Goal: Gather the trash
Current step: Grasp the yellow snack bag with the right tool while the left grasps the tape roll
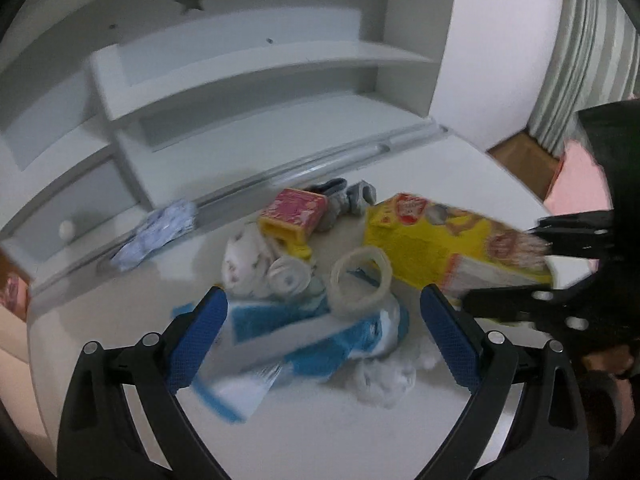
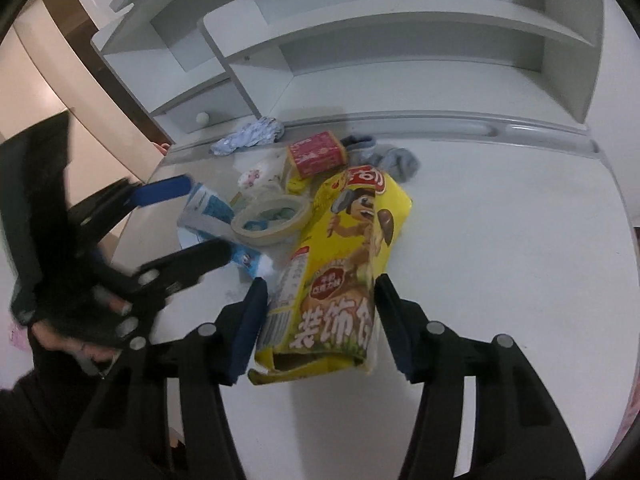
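Observation:
A heap of trash lies on the white desk point(image 1: 320, 440). My left gripper point(image 1: 323, 292) is open above a blue-and-white wrapper point(image 1: 280, 344) and a roll of tape point(image 1: 360, 304), touching neither. A crushed yellow snack box point(image 2: 344, 264) sits between the fingers of my right gripper point(image 2: 320, 282), and both blue pads rest against its sides near its torn end. In the left wrist view the right gripper point(image 1: 504, 268) comes in from the right, holding that yellow snack box point(image 1: 432, 240). A red carton point(image 1: 294, 210) and a grey sock point(image 1: 356, 198) lie behind the heap.
A white hutch with shelves point(image 1: 260, 80) and a knobbed drawer point(image 1: 66, 230) backs the desk. A crumpled pale blue wrapper point(image 1: 156, 232) lies by the rear groove, and white tissue point(image 1: 384, 380) near my left gripper. Bare desk point(image 2: 500, 240) spreads to the right.

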A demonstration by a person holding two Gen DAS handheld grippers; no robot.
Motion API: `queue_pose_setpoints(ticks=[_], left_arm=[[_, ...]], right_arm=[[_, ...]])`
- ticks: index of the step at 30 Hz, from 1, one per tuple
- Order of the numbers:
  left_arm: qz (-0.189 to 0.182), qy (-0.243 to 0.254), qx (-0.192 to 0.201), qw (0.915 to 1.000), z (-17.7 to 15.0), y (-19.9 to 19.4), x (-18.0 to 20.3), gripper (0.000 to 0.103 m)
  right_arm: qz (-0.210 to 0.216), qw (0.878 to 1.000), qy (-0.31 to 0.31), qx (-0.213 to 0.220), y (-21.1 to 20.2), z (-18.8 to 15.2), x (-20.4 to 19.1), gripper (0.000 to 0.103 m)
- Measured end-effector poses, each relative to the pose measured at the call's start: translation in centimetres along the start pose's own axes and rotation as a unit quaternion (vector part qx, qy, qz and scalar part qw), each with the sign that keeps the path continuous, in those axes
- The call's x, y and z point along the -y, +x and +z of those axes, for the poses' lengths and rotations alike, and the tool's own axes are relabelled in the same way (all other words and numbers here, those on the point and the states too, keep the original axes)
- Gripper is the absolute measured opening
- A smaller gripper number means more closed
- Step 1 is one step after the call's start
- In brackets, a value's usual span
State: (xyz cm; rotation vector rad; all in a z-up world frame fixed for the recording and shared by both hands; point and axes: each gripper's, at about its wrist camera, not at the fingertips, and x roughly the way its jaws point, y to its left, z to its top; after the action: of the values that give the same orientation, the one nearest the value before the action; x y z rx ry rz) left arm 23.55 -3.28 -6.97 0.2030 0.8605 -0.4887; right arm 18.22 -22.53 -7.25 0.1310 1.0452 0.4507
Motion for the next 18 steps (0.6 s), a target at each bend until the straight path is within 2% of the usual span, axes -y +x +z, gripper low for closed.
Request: queue_pose_setpoints(ticks=[5, 6, 7, 9, 14, 18], left_arm=[[0.004, 0.052, -0.045, 0.9977, 0.4, 3.4, 1.6, 0.093], [0.006, 0.063, -0.054, 0.9965, 0.3, 4.0, 2.0, 0.088], [0.006, 0.068, -0.060, 0.9959, 0.3, 4.3, 2.1, 0.078], [0.001, 0.073, -0.073, 0.9946, 0.2, 4.7, 2.4, 0.072], [0.004, 0.105, -0.073, 0.9918, 0.7, 4.7, 4.2, 0.072], [0.007, 0.117, -0.095, 0.9886, 1.3, 6.0, 5.0, 0.071]], right_arm=[[-0.005, 1.000, 0.005, -0.001, -1.0, -1.5, 2.3, 0.055], [-0.004, 1.000, 0.008, -0.001, -1.0, -1.7, 2.7, 0.055], [-0.003, 1.000, 0.009, 0.000, -1.1, -2.1, 3.0, 0.055], [-0.001, 1.000, 0.012, 0.004, -1.4, -2.6, 3.6, 0.055], [-0.001, 1.000, 0.025, 0.018, -2.9, -4.0, 5.3, 0.055], [-0.004, 0.999, 0.035, 0.026, -4.2, -5.2, 6.5, 0.055]])
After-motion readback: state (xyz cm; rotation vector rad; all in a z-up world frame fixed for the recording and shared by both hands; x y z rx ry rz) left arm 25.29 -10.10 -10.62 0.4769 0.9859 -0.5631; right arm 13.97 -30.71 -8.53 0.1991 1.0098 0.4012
